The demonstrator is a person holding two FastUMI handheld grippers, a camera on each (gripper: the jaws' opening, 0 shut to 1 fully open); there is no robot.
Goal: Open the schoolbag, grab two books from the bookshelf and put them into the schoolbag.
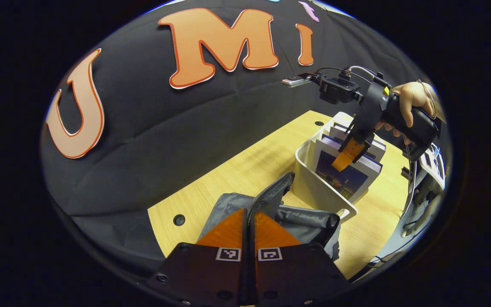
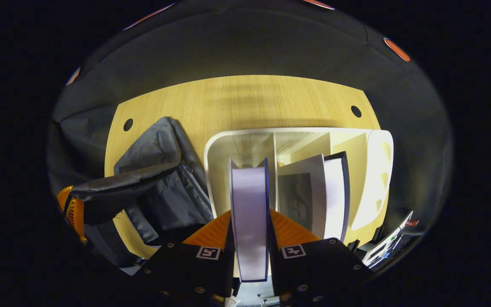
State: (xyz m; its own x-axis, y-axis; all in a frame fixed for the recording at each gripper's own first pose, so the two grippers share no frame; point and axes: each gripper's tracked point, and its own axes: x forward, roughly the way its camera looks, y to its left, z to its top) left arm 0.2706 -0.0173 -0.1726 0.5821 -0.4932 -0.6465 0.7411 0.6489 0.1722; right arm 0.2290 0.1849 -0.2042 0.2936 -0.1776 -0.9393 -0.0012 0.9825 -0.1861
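In the left gripper view, our left gripper [image 1: 249, 221] pinches the soft flap of the grey schoolbag [image 1: 309, 224], its fingers nearly together; the limp fabric sags unless held. Beside it, the white bookshelf [image 1: 313, 183] holds the books. In the right gripper view, our right gripper [image 2: 249, 232] clamps a stiff, thick book [image 2: 249, 204] by its top edge; the divider [image 2: 275, 147] and neighbouring books [image 2: 313, 196] crowd it.
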